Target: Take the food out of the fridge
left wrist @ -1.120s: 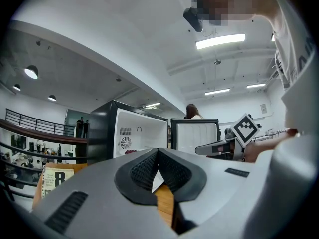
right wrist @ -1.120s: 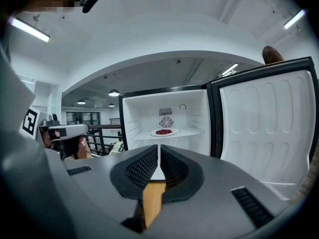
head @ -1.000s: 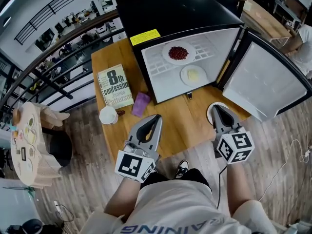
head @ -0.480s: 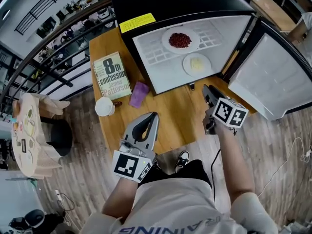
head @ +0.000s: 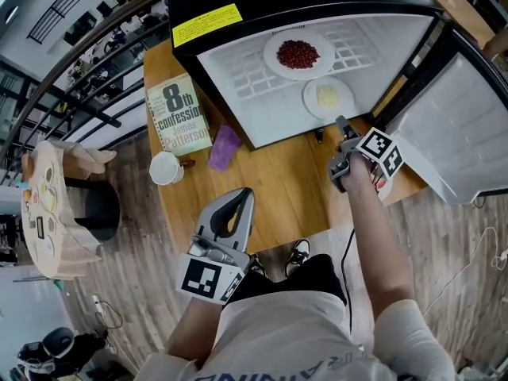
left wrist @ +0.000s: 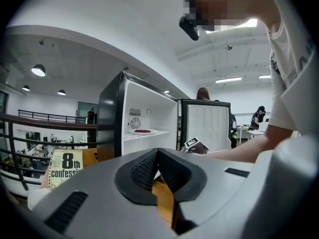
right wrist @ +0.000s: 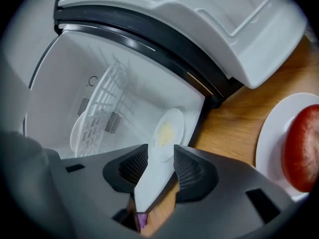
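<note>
cut off by right gripper view's edge: plate (right wrist: 271,143), red food (right wrist: 301,148) on it | cut off at head view's right edge: fridge door (head: 456,129) | too small to identify: pale food (head: 328,96); brown bit (head: 187,163) beside cup (head: 164,167)

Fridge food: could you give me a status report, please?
Left gripper shut, idle. Right gripper just opening, empty, at yellow-food plate. Red-bean plate untouched. Path clear.

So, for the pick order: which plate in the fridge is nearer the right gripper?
The plate of pale yellow food, just ahead of the right gripper; the plate of red beans lies farther off.
</note>
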A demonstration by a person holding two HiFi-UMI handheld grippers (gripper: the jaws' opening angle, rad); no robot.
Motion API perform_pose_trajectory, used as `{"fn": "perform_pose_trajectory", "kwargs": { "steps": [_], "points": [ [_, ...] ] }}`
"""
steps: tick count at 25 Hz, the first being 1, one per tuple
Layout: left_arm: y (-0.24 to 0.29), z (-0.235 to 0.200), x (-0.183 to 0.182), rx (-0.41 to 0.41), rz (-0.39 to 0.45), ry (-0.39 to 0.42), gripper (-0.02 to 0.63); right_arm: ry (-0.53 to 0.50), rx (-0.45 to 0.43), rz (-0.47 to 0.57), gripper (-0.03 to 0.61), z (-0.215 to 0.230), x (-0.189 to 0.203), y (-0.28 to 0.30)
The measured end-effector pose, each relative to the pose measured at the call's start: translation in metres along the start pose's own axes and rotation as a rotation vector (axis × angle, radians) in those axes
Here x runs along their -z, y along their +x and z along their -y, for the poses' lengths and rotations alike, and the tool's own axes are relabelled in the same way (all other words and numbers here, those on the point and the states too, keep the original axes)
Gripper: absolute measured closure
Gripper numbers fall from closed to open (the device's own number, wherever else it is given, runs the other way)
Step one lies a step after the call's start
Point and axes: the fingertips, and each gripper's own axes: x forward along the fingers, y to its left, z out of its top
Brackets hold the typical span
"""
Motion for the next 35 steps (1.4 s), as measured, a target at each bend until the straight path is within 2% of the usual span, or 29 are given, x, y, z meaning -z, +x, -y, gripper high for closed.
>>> {"fn": "perform_pose_trajectory", "kwargs": {
  "steps": [6, 14, 22, 30, 35],
  "points": [
    [0.008, -0.007, 0.008, -0.016, -0.017, -0.015, 0.606, 0.087, 0.043, 0.007, 0.425, 0.022, -0.010, 0.017],
    [0.015, -0.017, 0.011, -0.026, -0.024, -0.020, 0.606, 0.173, 0.052, 0.004, 0.425, 0.029, -0.009, 0.033],
    [0.019, -0.021, 0.013, -0.026, -0.026, -0.025, 0.606, 0.207, 0.057, -0.008, 0.428, 0.033, -0.007, 0.044],
    [0.019, -0.017, 0.020, -0.014, -0.043, -0.029, 0.606, 0.251, 0.062, 0.008, 0.468, 0.036, -0.009, 0.047],
    [0.017, -0.015, 0.023, -0.010, -0.051, -0.031, 0.606, 0.287, 0.089, 0.012, 0.534, 0.045, -0.008, 0.047]
  ]
}}
